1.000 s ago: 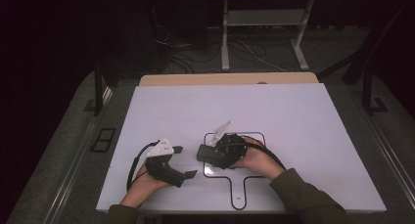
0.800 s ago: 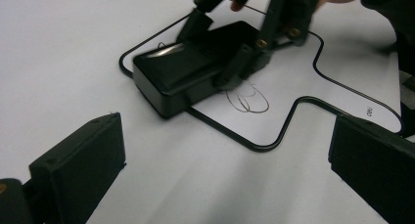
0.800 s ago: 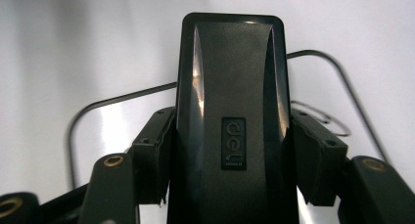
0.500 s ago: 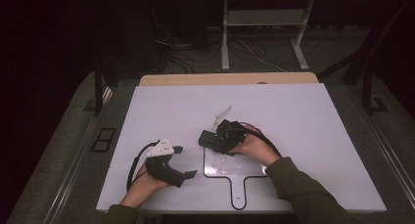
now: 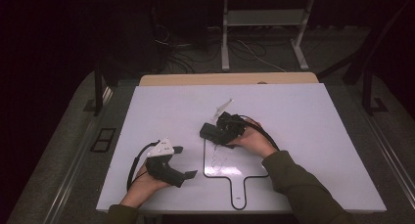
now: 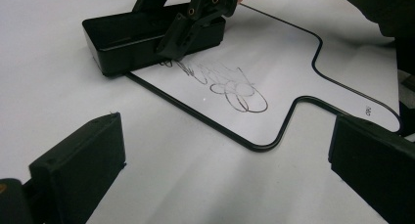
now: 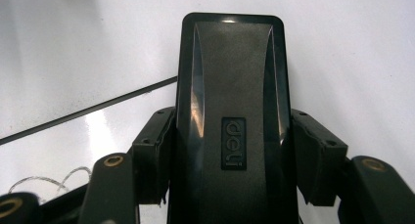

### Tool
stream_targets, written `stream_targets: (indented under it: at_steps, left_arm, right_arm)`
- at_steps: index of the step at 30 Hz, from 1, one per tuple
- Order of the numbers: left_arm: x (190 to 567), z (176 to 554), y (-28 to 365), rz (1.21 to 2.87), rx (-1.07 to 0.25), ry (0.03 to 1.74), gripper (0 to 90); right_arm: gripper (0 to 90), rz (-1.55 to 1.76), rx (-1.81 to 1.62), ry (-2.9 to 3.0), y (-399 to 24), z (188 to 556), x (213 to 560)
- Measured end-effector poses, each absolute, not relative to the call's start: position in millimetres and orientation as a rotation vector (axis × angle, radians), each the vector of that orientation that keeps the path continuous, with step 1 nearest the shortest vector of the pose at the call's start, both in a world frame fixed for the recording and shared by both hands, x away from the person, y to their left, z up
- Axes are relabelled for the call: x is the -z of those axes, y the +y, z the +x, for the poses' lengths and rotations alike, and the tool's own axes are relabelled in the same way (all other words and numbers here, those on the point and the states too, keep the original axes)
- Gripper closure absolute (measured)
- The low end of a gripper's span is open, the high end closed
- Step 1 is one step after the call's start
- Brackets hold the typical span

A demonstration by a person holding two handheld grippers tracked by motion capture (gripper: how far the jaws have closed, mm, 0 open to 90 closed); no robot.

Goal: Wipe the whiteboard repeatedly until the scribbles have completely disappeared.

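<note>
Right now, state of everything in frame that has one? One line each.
Eraser: clamped in the right claw, lying flat on the whiteboard at the outline's top left corner.
Right claw: shut on the eraser.
Left claw: open, nothing between its jaws.
Scribble: partly unerased, just beside the eraser.
Whiteboard: flat on the table, marked with a black paddle-shaped outline.

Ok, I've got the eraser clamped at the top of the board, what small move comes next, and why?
Probably draw the eraser down over the scribble. The right hand-held gripper is shut on it, and it rests at the whiteboard's upper left edge, with the pen marks just below it still unwiped. The left hand-held gripper sits open, off the board.
</note>
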State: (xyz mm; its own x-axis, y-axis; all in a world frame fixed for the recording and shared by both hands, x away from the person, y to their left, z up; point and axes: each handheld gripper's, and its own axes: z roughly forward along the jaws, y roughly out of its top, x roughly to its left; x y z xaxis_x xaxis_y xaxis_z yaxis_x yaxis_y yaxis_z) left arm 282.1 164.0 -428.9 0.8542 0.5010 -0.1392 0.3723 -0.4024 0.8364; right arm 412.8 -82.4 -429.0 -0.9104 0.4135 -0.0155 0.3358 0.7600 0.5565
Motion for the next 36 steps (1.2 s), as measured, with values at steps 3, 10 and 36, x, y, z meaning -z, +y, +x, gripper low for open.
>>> stream_targets:
  at_steps: [3, 10, 36]
  left_arm:
    - [429, 282, 164, 2.036, -0.163, 0.639, 0.0]
    - [429, 282, 164, 2.035, -0.166, 0.639, 0.0]
    - [428, 282, 164, 2.033, -0.167, 0.64, 0.0]
  right_arm:
    - [38.8, 0.583, -0.845, 2.816, -82, 413, 429]
    - [38.8, 0.552, -0.826, 2.833, -81, 405, 428]
    - [38.9, 0.314, -0.824, 2.921, -73, 339, 426]
